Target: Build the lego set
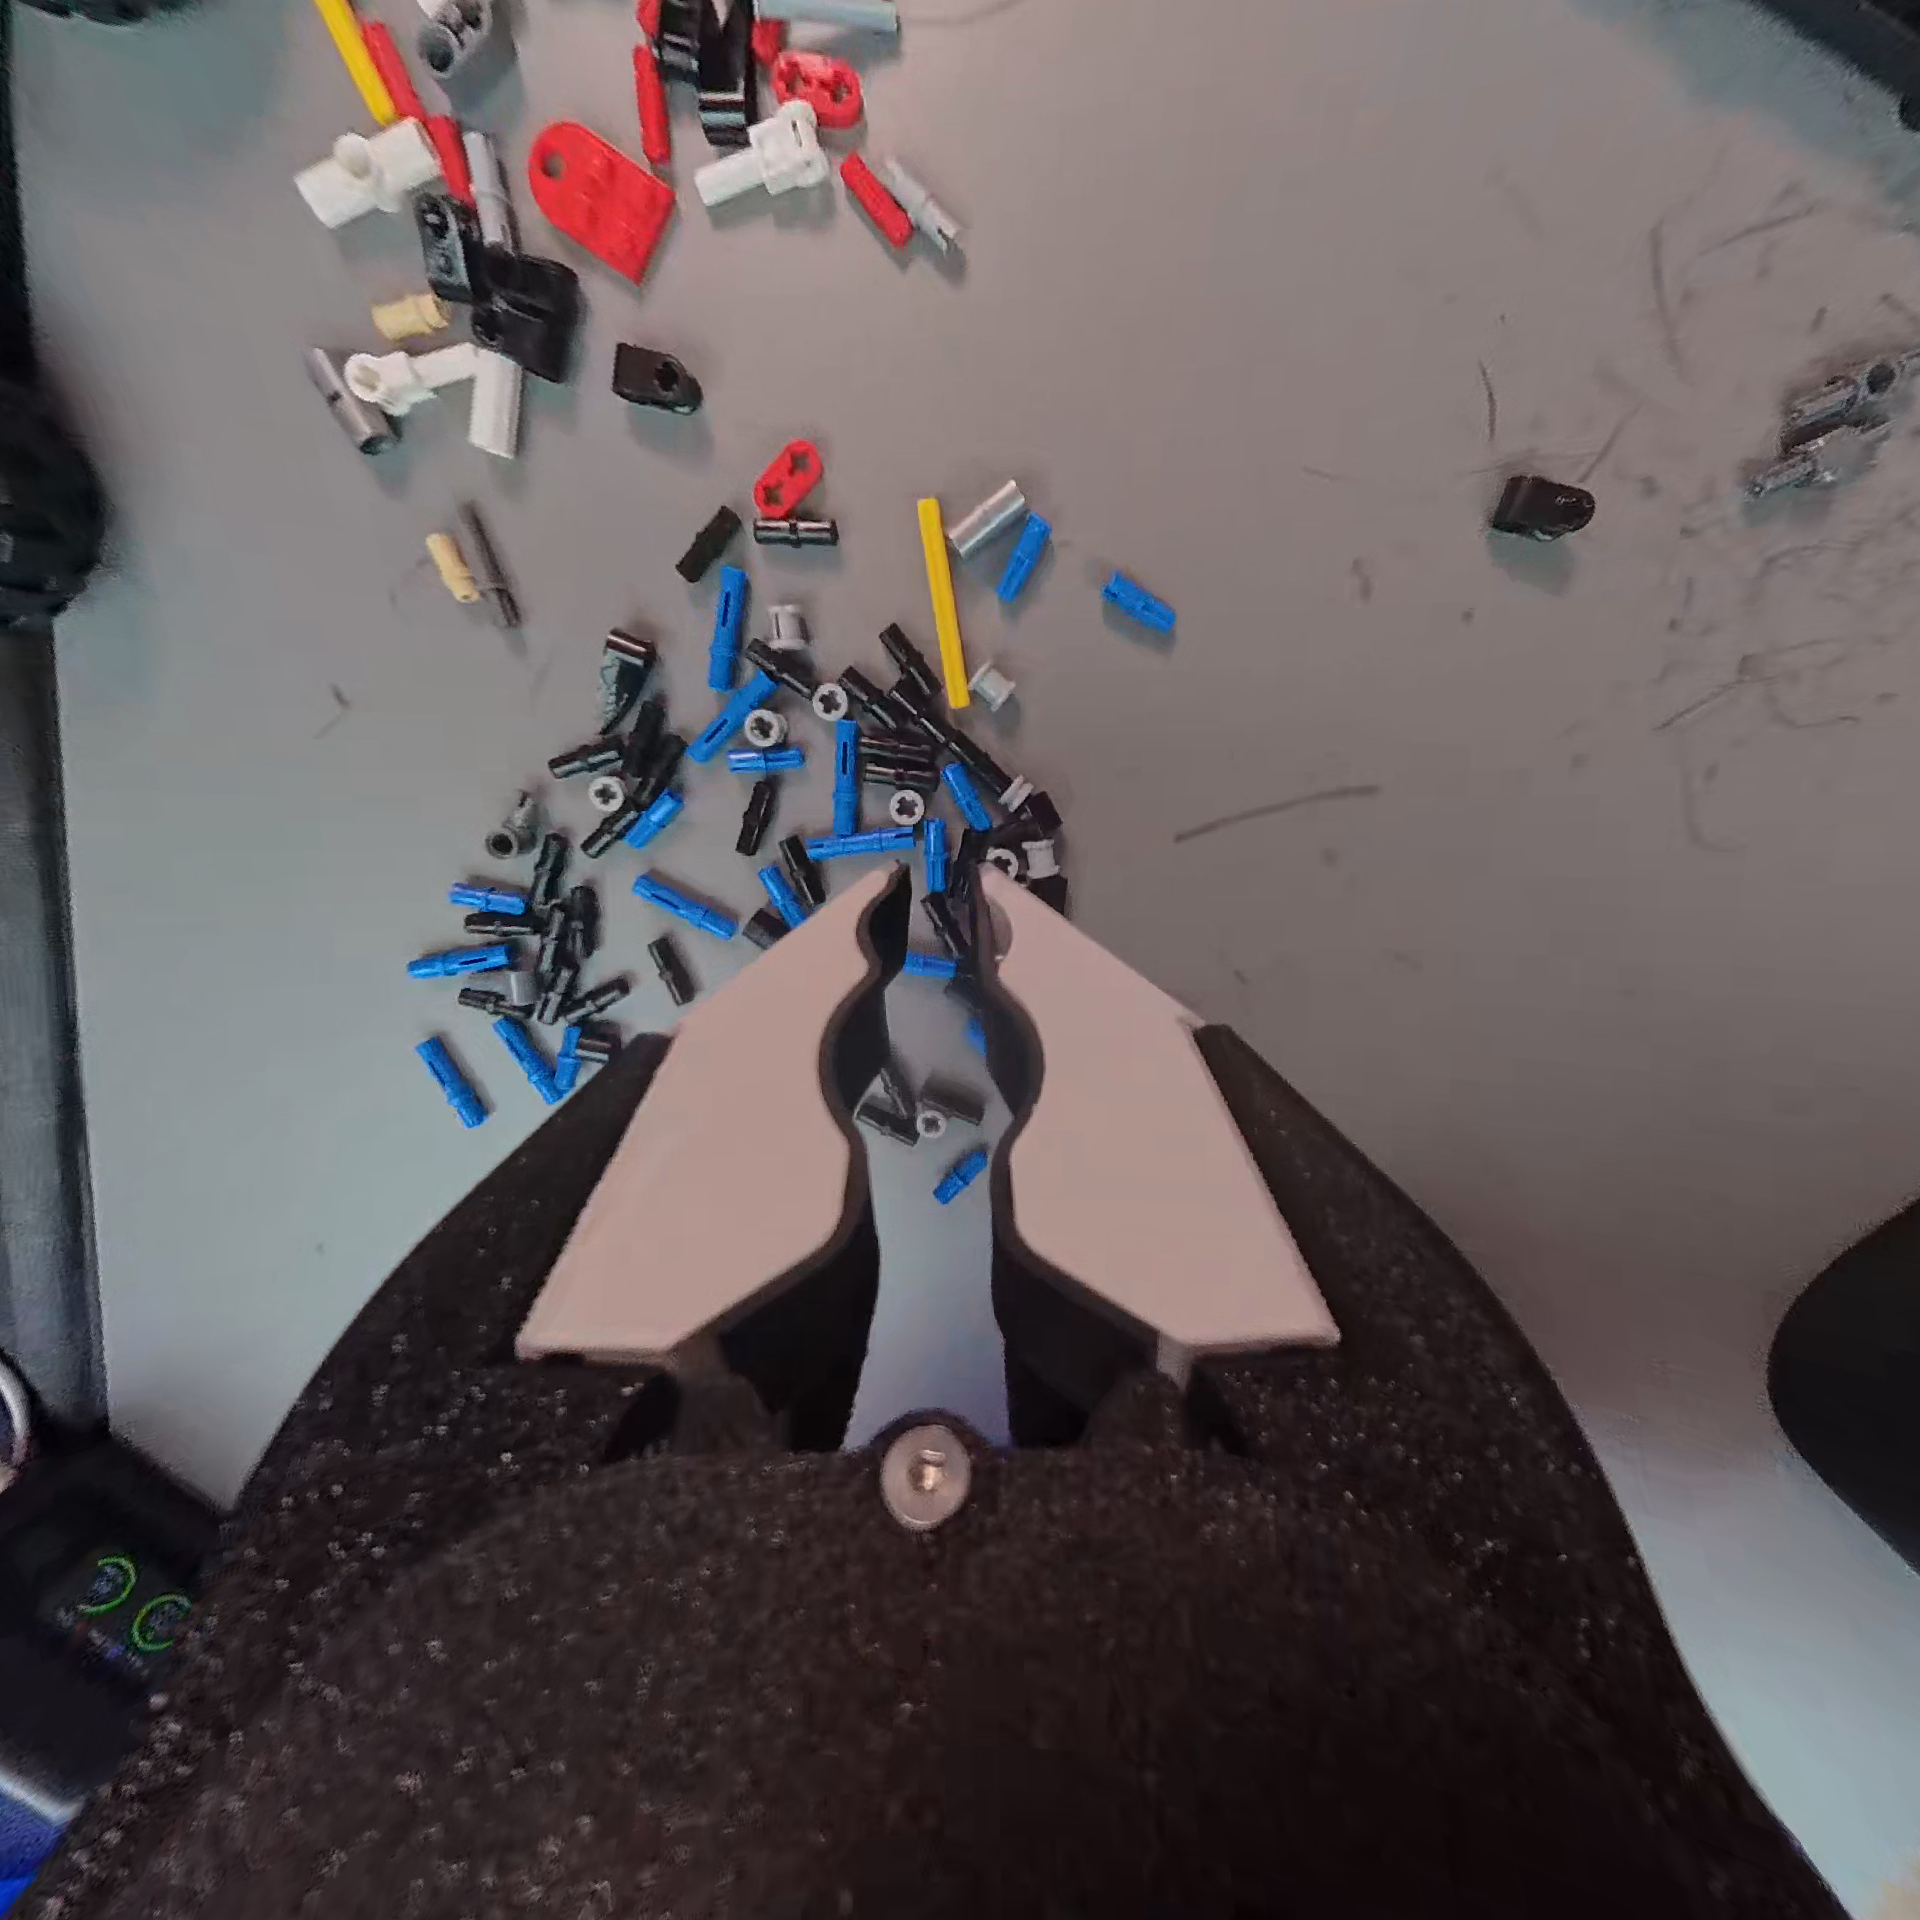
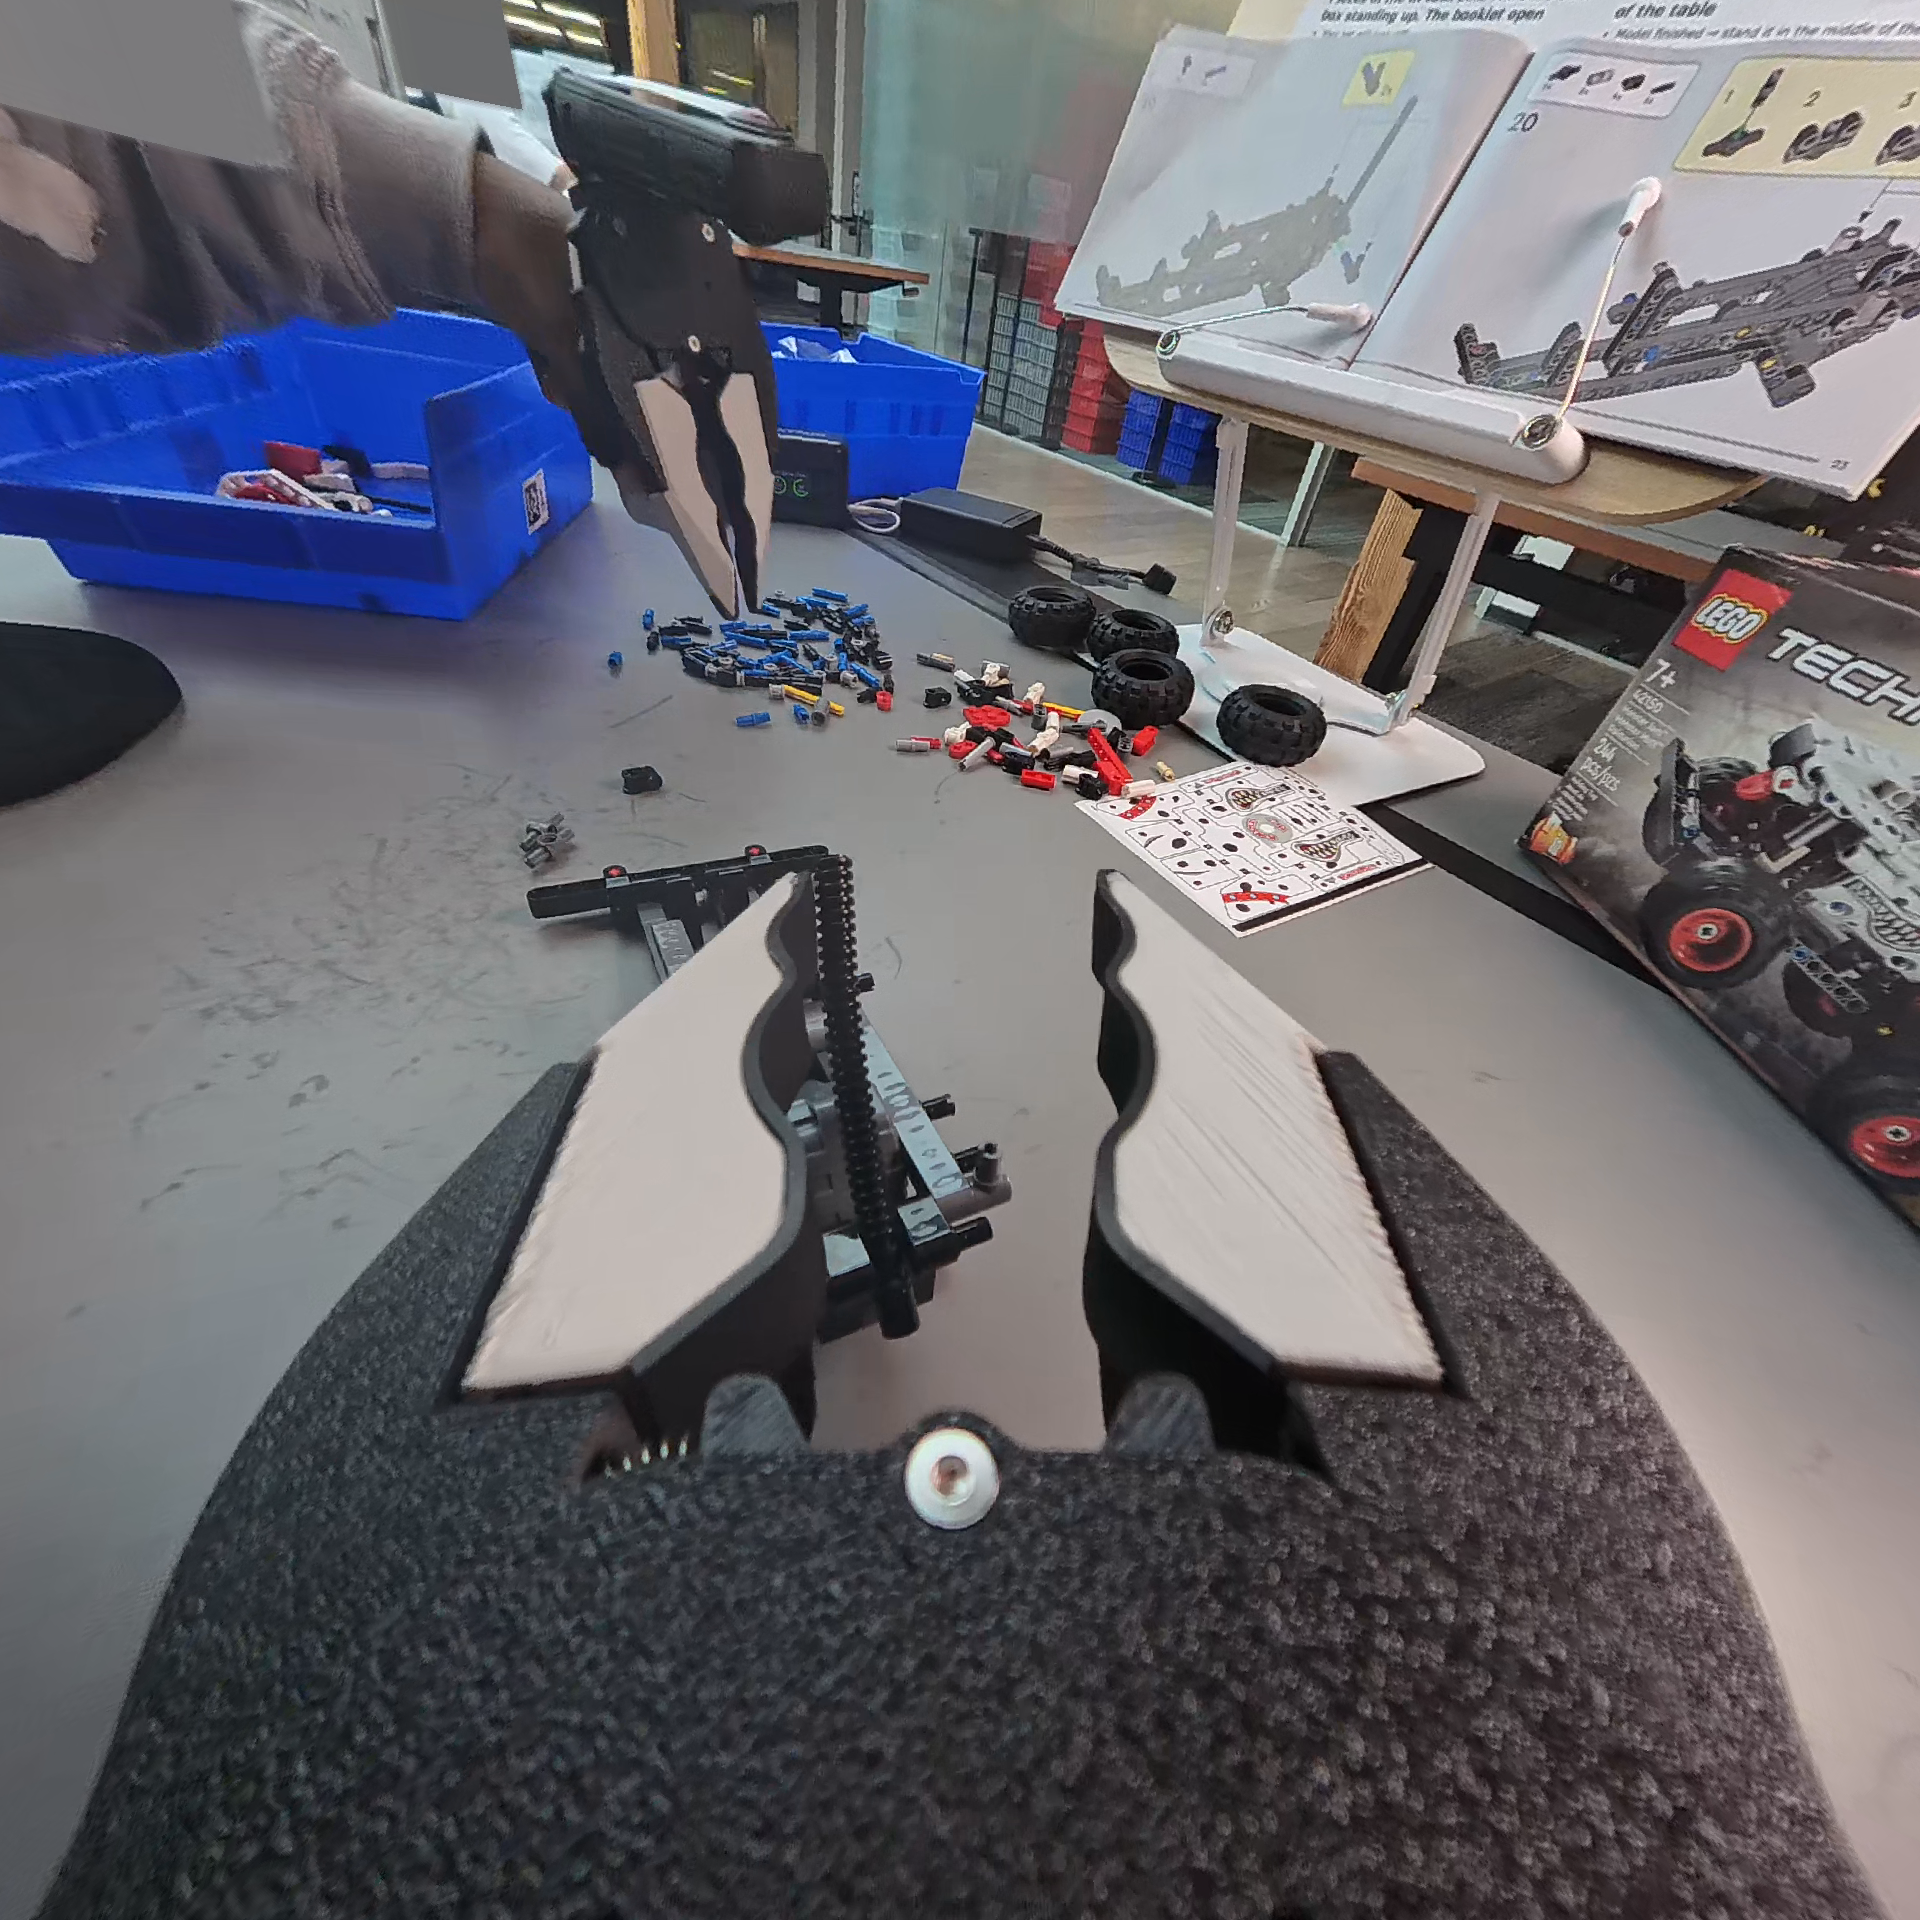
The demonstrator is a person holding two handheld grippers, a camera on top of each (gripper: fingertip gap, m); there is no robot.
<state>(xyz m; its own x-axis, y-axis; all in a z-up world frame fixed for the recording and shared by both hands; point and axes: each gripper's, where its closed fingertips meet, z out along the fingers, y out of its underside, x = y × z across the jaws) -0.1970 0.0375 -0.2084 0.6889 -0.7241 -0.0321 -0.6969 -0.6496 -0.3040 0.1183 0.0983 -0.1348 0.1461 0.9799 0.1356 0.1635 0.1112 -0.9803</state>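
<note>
My left gripper (image 1: 938, 878) points down at a pile of blue and black pins (image 1: 769, 790) on the grey table. Its jaws stand about a pin's width apart, and I see nothing gripped between them. It also shows in the right wrist view (image 2: 740, 603), with its tips at the near edge of the pin pile (image 2: 779, 649). My right gripper (image 2: 951, 883) is wide open and empty, low over a black and grey chassis assembly (image 2: 873, 1122) with a long toothed bar. The assembly lies between the fingers, close to the left one. Red, white and black parts (image 1: 582, 197) lie beyond the pins.
Several black tyres (image 2: 1143, 681) and a sticker sheet (image 2: 1247, 842) lie right of the parts. The set's box (image 2: 1766, 862) stands at the right. An open instruction booklet (image 2: 1507, 229) rests on a stand. Blue bins (image 2: 301, 468) stand at the back left. A small grey part (image 2: 545, 836) and a black connector (image 2: 641, 777) lie loose. Tip to tip, the grippers are about 35 cm apart.
</note>
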